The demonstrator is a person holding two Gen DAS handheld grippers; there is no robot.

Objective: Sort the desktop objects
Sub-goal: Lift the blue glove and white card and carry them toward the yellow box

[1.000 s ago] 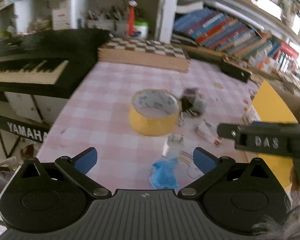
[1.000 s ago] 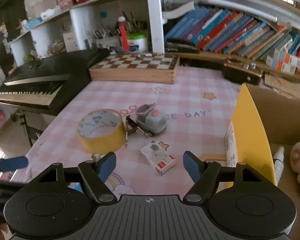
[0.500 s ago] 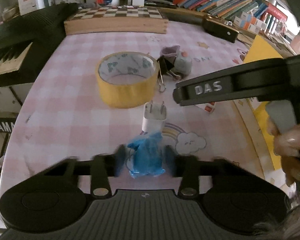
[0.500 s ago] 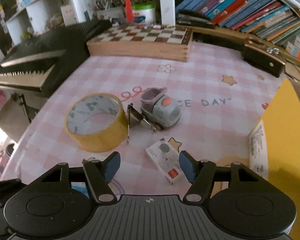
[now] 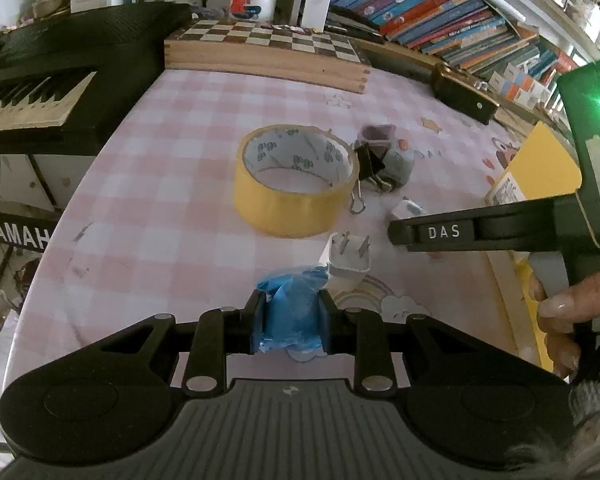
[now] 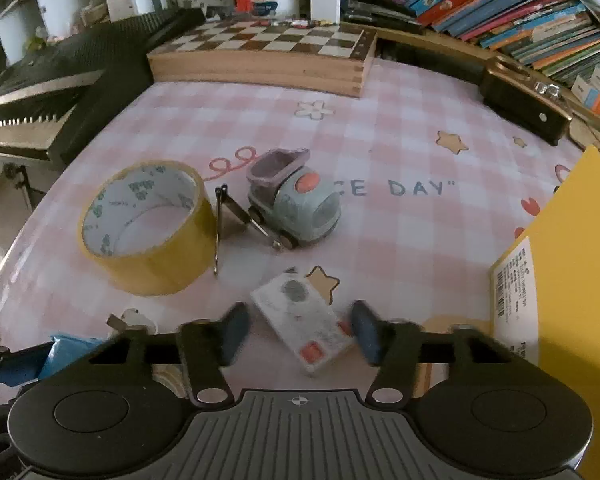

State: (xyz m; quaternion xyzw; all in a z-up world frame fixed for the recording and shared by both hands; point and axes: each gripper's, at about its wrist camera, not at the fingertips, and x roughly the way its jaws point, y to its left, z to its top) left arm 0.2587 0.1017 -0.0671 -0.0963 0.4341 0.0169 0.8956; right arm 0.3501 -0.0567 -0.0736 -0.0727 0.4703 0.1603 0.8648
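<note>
The pink checked tablecloth [image 6: 400, 128] lies bare across its far half, from the chessboard box [image 6: 260, 60] down toward the clutter, so a gripper could pass freely there. On the left, bare cloth runs between the keyboard [image 5: 32, 92] at the table's edge and the yellow tape roll [image 6: 148, 228]. The middle is crowded: tape roll, binder clip [image 6: 230, 220] and toy truck [image 6: 296, 204] sit packed together, with a white plug [image 5: 346, 260] and a small card box [image 6: 304, 320] just nearer. The yellow box flap [image 6: 572, 264] walls off the right side
</note>
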